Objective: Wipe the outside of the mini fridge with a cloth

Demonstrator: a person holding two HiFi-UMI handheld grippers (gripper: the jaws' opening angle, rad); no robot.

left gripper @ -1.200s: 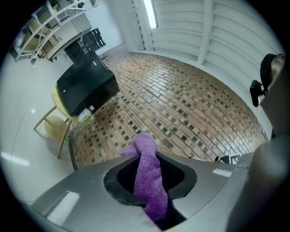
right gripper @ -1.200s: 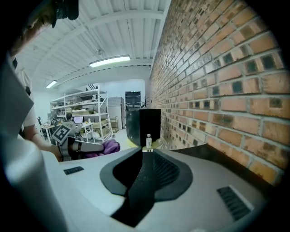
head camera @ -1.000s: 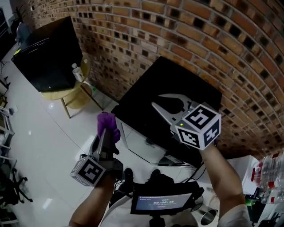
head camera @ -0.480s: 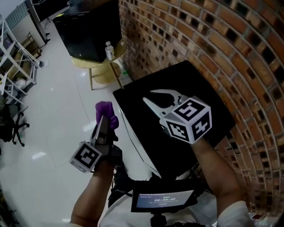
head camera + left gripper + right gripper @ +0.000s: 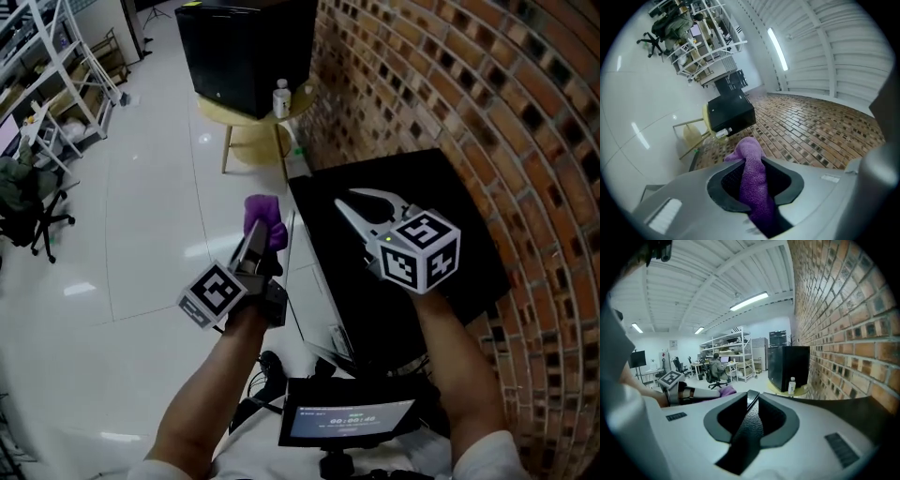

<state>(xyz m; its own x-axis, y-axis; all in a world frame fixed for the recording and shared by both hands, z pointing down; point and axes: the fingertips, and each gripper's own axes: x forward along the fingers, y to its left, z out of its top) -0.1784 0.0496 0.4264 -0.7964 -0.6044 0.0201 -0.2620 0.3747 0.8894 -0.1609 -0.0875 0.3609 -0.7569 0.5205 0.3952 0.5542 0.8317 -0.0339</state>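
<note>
just off fridge [image 5: 450, 211] edge, over floor [image 5: 141, 234], left gripper [image 5: 254, 240] clamps cloth [image 5: 264, 215]; right gripper [image 5: 351, 202] closed.

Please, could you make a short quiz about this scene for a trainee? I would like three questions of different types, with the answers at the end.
1. True or false: the left gripper is shut on a purple cloth.
2. What stands beside the black box on the round yellow table? A: a bottle. B: a cup. C: a lamp.
3. Fill in: the ___ gripper, jaws together and empty, is over the black top of the mini fridge.
Key: 1 true. 2 A, the bottle. 3 right: it is the right gripper.
</note>
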